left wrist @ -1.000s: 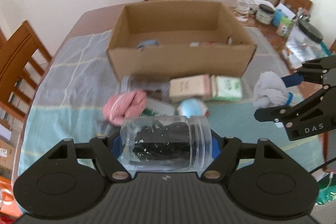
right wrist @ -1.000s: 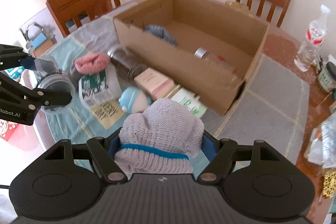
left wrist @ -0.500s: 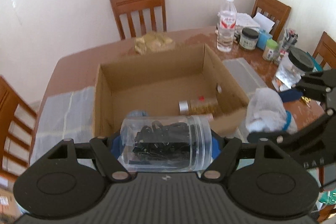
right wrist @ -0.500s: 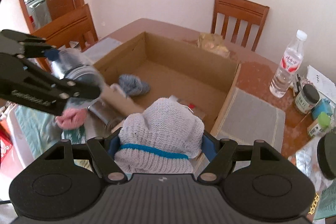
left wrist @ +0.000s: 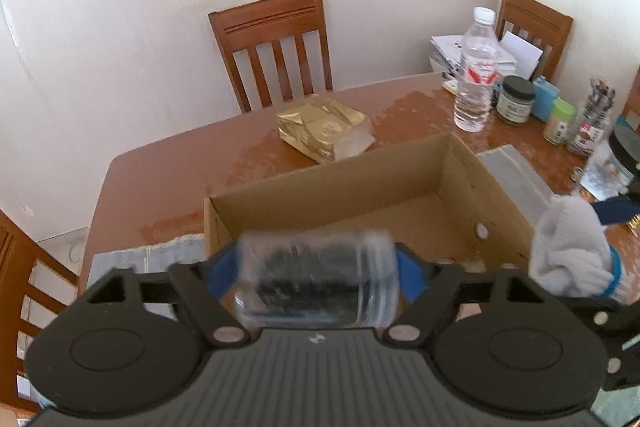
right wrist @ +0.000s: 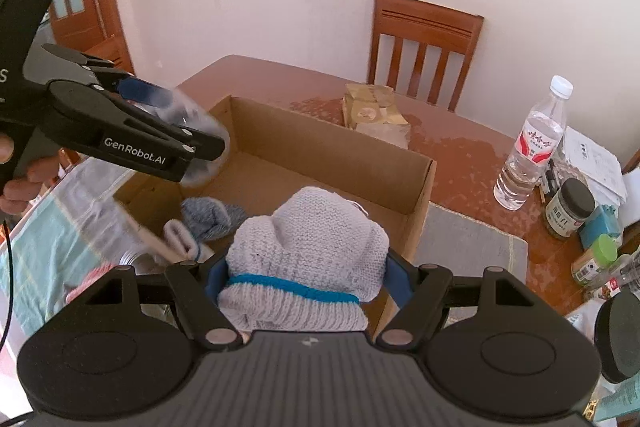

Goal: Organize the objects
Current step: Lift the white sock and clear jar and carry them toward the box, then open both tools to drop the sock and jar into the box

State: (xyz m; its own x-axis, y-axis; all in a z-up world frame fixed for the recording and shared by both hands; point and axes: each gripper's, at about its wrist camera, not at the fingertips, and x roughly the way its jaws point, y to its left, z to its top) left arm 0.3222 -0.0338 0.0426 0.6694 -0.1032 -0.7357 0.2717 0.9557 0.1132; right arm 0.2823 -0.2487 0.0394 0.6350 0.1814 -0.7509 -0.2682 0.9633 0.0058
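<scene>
My left gripper (left wrist: 318, 277) is shut on a clear plastic jar (left wrist: 316, 279) with dark contents, held sideways over the near left part of the open cardboard box (left wrist: 404, 171). In the right wrist view the same jar (right wrist: 196, 135) hangs blurred above the box's left corner. My right gripper (right wrist: 300, 275) is shut on a grey knitted item with a blue band (right wrist: 304, 259), over the box's near wall (right wrist: 420, 211); the left wrist view shows this knit (left wrist: 568, 251) at the box's right end. A grey-blue knitted item (right wrist: 212, 217) lies inside the box.
A gold foil packet (left wrist: 320, 127) lies behind the box. A water bottle (left wrist: 476, 67), jars and papers crowd the table's right end (right wrist: 568, 207). Wooden chairs (left wrist: 276, 43) stand around the table. A pink knit (right wrist: 84, 287) and other items lie on the cloth at left.
Both grippers have risen and moved forward over the box with their loads. The jar now hangs above the box interior, blurred by motion; the knit is over the near wall.
</scene>
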